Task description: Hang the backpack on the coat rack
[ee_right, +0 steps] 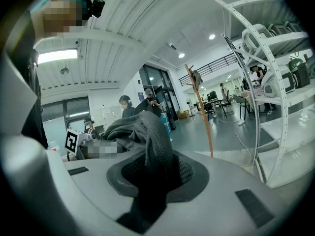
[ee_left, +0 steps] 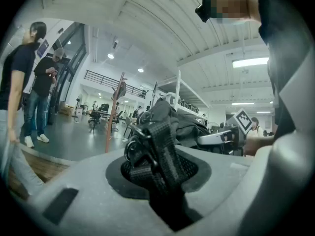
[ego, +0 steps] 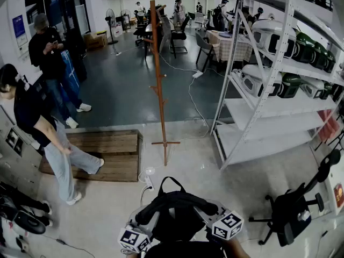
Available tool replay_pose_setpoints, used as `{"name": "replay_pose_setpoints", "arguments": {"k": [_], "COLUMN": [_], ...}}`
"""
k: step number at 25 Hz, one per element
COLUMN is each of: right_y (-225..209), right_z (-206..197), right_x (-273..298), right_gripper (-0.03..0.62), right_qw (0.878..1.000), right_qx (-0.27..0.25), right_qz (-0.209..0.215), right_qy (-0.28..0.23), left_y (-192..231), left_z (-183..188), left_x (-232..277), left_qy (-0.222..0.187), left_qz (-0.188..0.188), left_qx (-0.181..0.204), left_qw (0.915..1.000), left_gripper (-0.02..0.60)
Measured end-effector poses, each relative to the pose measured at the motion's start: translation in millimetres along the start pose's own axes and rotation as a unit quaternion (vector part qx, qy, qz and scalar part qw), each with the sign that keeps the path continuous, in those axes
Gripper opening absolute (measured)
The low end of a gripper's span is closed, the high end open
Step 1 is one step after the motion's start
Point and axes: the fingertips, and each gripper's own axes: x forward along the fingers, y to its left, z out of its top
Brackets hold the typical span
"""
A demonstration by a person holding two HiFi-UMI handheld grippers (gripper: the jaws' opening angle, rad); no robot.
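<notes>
Black backpack (ego: 174,218) spans left hand-held gripper (ee_left: 162,167) and right hand-held gripper (ee_right: 153,173) (straps clamped).

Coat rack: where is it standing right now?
In the head view the coat rack stands upright between the wooden platform on its left and the white shelving on its right.

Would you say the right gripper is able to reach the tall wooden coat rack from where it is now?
Probably not yet: the right gripper, shut on the black backpack, is well short of the tall wooden coat rack. Open floor lies between, so walking up looks feasible.
</notes>
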Motion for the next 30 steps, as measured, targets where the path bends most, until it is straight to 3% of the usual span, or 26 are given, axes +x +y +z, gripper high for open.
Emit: {"name": "replay_pose_setpoints", "arguments": {"k": [9,14,19,30], "right_y": [-1.5,-1.9,-8.7,-44.5], "right_z": [0.1,1.8,4.3,8.5], "right_x": [-3.8,-10.1,-20.1,-52.4], "right_gripper": [0.086,0.086,0.086,0.086], "right_qw": [1.0,1.0,1.0,0.999], "right_qx": [0.001,0.003,0.007,0.001], "right_qz": [0.001,0.005,0.009,0.031], "right_qy": [-0.001,-0.007,-0.014,-0.018], "left_y": [-4.5,-12.0,-21.2,-65.9], "left_z": [0.5,-2.3,4.3,4.0], "left_x": [0.7,-1.3,5.4,29.9], "left_qy": [0.003,0.03,0.0,0.0], "left_qz": [0.001,-0.002,0.006,0.034], "left_qx": [0.001,0.012,0.018,0.018], "left_qw": [1.0,0.9995,0.9998,0.9993], "left_gripper": [0.12,0.12,0.12,0.12]}}
